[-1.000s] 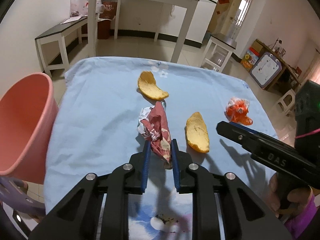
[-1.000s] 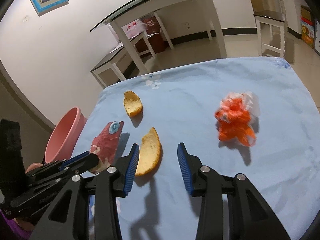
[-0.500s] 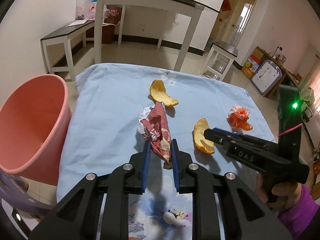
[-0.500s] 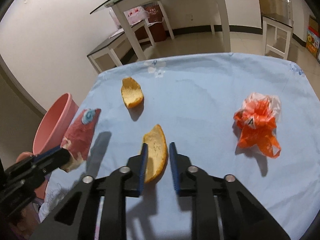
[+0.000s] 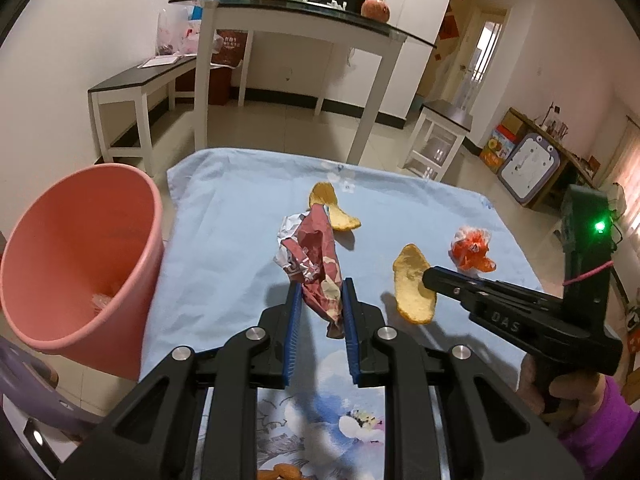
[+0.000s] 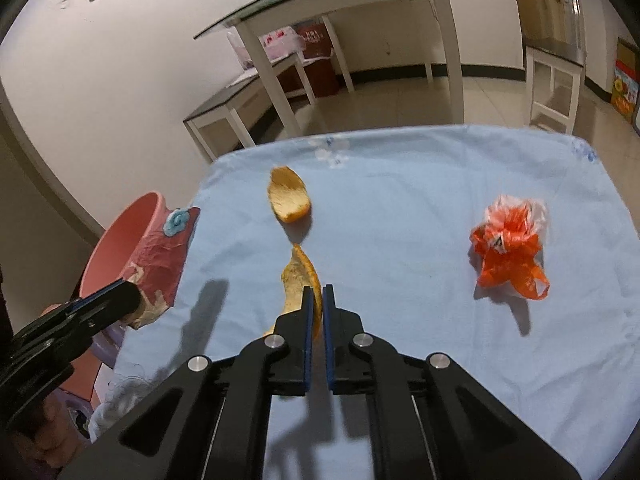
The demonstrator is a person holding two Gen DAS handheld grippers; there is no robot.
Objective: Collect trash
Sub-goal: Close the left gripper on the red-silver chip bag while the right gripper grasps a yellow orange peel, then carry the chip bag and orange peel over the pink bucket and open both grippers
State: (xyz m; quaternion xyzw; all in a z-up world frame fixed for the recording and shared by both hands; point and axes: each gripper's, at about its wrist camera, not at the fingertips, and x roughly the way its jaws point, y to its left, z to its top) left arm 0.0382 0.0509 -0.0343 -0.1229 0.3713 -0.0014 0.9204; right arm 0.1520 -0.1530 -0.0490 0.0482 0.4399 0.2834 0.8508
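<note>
— Gripping anything on the left?
— Yes: the left gripper pinches a crumpled red wrapper with a foil lining, lifted off the blue cloth.
— And the right gripper?
— Jaws almost together on the near orange peel, a curved, pale-pith strip held off the cloth.
— Any container?
— A pink bin just left of the table edge; something pale and small lies at its bottom, unclear what.
— Differences between views?
— Only the left view looks inside the bin and shows the hand with its purple sleeve. The right view shows the wrapper's blue swirl. A second peel and an orange plastic bag lie on the cloth.
</note>
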